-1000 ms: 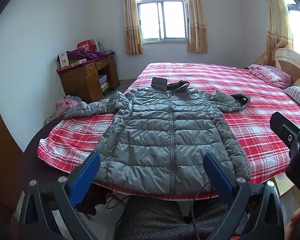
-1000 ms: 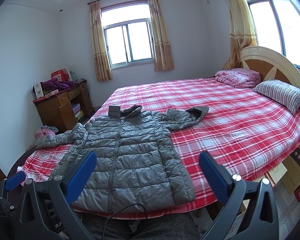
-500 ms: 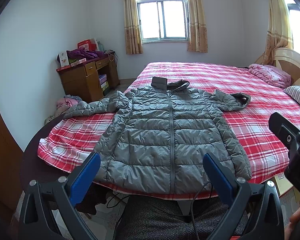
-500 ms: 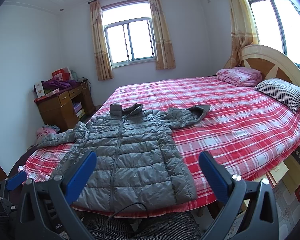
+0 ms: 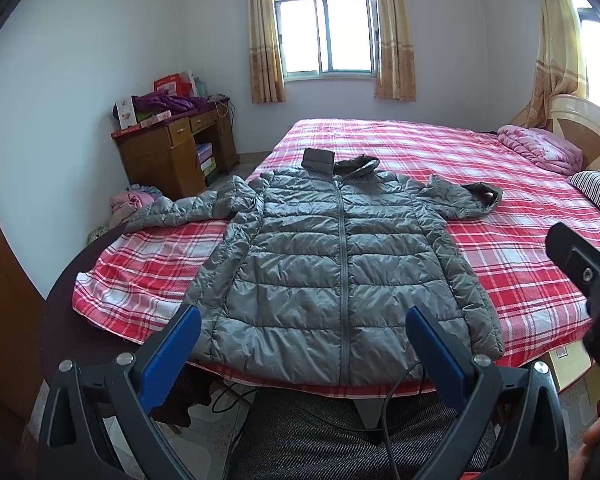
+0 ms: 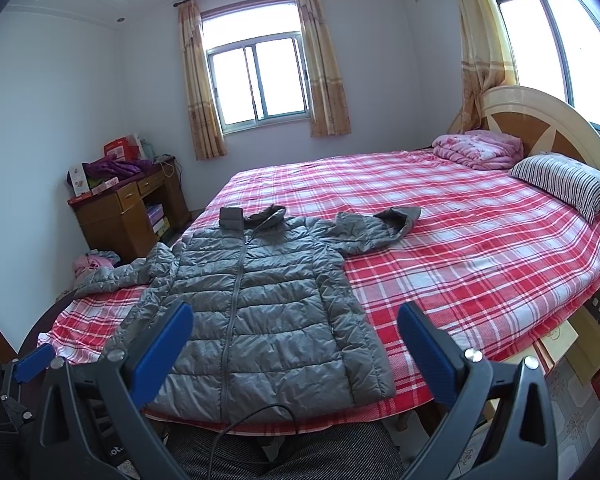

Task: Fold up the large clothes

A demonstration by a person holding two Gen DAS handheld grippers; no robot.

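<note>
**Jacket laid flat, folding not begun**

Both the left tool (image 5: 302, 346) and right tool (image 6: 294, 336) gape wide, empty, short of the hem. The grey jacket (image 5: 340, 268) lies zipped, sleeves spread, on the bed (image 6: 480, 240). Every fold remains.

Left gripper (image 5: 302, 332) held level with blue fingers spread wide and nothing between them, right gripper (image 6: 294, 330) likewise agape and empty, both raised side by side, pointing forward
</note>
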